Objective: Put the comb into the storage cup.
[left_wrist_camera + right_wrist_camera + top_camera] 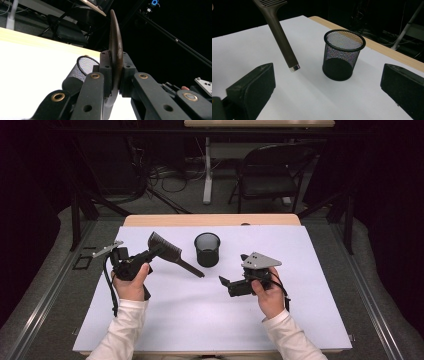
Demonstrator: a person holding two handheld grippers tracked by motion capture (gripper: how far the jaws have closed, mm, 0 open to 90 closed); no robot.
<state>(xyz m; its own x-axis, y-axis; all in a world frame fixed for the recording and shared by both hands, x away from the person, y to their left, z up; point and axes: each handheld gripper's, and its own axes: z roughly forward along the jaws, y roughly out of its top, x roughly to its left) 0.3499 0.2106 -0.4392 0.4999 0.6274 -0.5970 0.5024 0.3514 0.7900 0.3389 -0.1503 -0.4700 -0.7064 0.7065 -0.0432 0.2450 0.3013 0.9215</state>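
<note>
High view. Left of centre, the left hand-held gripper (148, 254) has its jaws clamped together on the toothed head of a dark brown comb (167, 251). The comb is held clear of the white tabletop (210, 320); its head lies at the upper left and its handle slants down toward the middle of the frame, ending just below and left of the black mesh cup (207, 249). The cup stands upright near the centre of the picture, close to the handle tip but apart from it. Right of centre, the right hand-held gripper (226, 283) points toward the left of the frame with its jaws apart and nothing between them; a grey three-cornered plate (260, 260) sits on top of it. A folding chair (272, 170) stands beyond the tabletop in the upper part of the frame.

Left gripper view. The comb (115, 47) is seen edge-on, rising vertically through the centre of the frame, pinched between the two black pads. The mesh cup (81, 68) appears at lower left centre, partly hidden behind the jaw.

Right gripper view. The two black jaws stand wide at the lower left and lower right corners. Between them, farther off, the mesh cup (344, 53) stands right of centre, empty. The comb (279, 37) descends from the upper left; its metal-capped end hangs above the tabletop, left of the cup and not touching it.
</note>
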